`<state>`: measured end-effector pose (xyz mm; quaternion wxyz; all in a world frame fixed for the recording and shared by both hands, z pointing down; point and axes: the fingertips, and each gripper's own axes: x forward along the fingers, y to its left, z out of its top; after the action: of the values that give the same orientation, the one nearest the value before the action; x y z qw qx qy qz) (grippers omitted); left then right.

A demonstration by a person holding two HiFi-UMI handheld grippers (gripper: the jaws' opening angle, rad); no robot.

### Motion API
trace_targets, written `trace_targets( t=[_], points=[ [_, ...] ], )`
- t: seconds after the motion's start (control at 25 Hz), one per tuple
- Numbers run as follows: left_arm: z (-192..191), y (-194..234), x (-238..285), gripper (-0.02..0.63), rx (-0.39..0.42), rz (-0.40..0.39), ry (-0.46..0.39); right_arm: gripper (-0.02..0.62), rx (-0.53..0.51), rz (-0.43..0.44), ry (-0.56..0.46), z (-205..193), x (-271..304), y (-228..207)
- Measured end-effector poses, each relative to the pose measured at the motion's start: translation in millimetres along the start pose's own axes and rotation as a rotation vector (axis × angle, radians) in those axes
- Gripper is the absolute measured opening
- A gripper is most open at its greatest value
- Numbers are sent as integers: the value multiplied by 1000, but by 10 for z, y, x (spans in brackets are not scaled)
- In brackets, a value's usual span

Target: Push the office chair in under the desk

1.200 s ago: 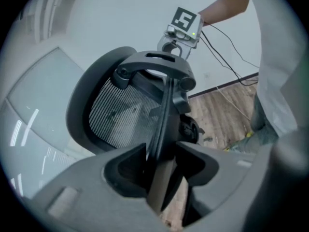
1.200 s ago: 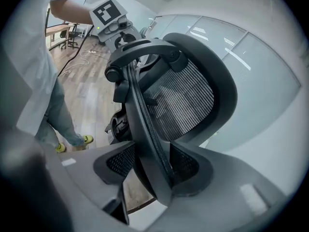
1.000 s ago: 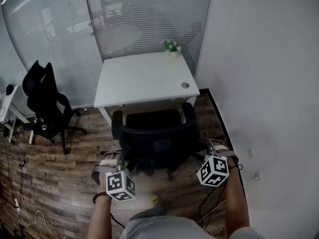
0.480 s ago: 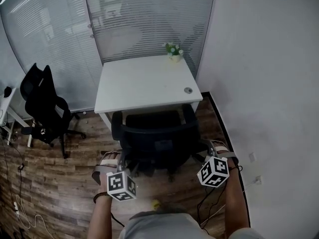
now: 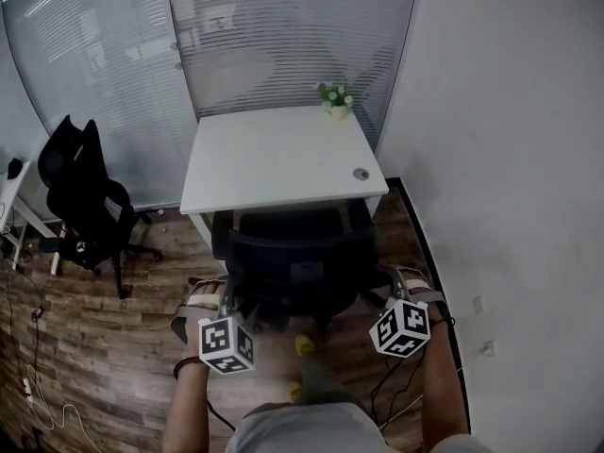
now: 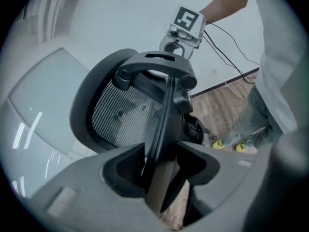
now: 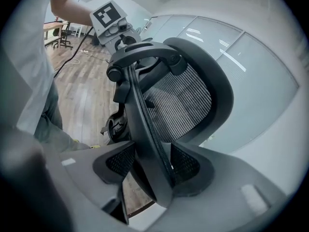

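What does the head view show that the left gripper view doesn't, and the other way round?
Only the head view: the white desk, a small plant at its far edge, and a second black chair off to the left.
Only the left gripper view: the left tongs seen from behind, jaws opening, with the backrest's edge between them, and the backrest mesh close up.
Both: the office chair, the right tongs at its far side, and the wood floor.

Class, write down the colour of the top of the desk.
The desk top is plain white. It shows best in the head view.
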<state>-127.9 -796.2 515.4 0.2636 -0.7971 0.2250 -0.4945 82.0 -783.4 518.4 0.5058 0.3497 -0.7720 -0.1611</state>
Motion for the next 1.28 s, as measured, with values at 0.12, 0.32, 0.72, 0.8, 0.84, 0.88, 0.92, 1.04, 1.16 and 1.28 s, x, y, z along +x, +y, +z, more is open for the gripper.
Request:
trace_targets(
  t=[0.12, 0.32, 0.72, 0.8, 0.84, 0.88, 0.92, 1.04, 1.16, 1.28],
  points=[
    [-17, 10, 12, 210, -2, 12, -1, 225, -5, -3, -11, 9, 15, 9],
    [-14, 7, 13, 213, -4, 15, -6, 225, -9, -16, -21, 14, 2, 11],
    [4, 0, -3, 218, 0, 22, -29, 225, 8, -14, -8, 6, -16, 23],
    [6, -8, -12, 219, -5, 20, -35, 225, 21, -10, -7, 5, -29, 32],
    [5, -12, -17, 221, -10, 18, -38, 224, 30, -8, -7, 5, -38, 35],
    [7, -14, -23, 222, -15, 15, -42, 224, 37, -9, -7, 5, -50, 36],
    [10, -14, -31, 222, -22, 10, -45, 224, 41, -13, -7, 4, -63, 33],
    [12, 1, -76, 229, -58, 3, -56, 224, 38, -41, -6, 4, -102, 21],
    [16, 17, -141, 232, -111, 14, -84, 224, 44, -58, -2, 2, -152, 22],
    [35, 54, -214, 232, -171, 40, -120, 224, 91, -87, -24, 20, -259, -19]
  ],
)
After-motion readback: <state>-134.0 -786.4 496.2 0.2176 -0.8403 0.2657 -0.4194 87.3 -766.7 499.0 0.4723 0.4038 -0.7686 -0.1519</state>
